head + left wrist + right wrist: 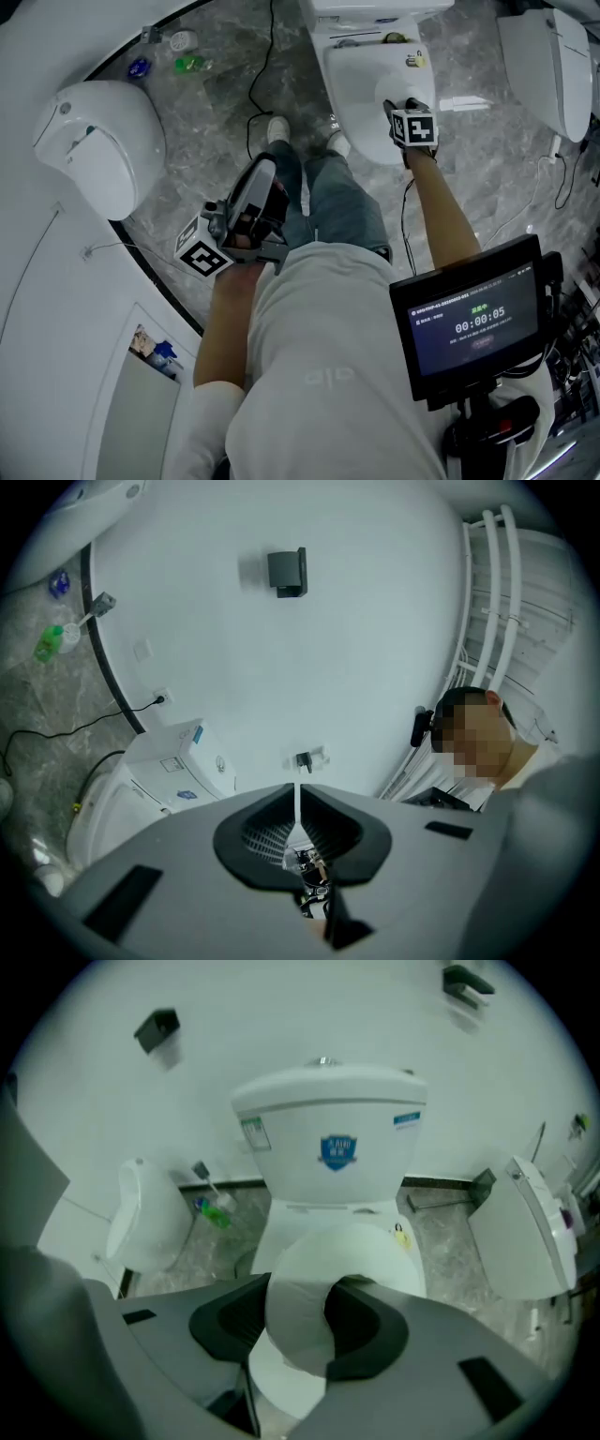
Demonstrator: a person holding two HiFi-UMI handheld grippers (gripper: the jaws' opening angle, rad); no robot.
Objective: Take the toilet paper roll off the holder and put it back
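1. LEFT: At 9 o'clock in the head view, the left claw (255, 187) is held close to the person's body. Its own view shows the jaws drawn together to a hairline gap, with nothing between them
2. UP ON THE WALL: At 12 o'clock in the left gripper view, a dark wall bracket (287, 571) juts bare from the white wall. Whether this is the holder cannot be told
3. RIGHT: The toilet paper roll (296, 1288) fills the middle of the right gripper view. It is pinched between the part-closed jaws of the right claw (300, 1330), which is stretched out over the toilet (330, 1138) standing at 12 o'clock
4. HOW FAR ALONG: The roll is off any holder and in the claw's grip, so the taking-off half appears to be done. Putting it back appears to be what is left, and no holder shows close to the roll
5. THE ROLL: It is plain white, plump and soft-looking. The dark jaw pads press into its sides, its lower half falls into grey shade, and its core is out of sight
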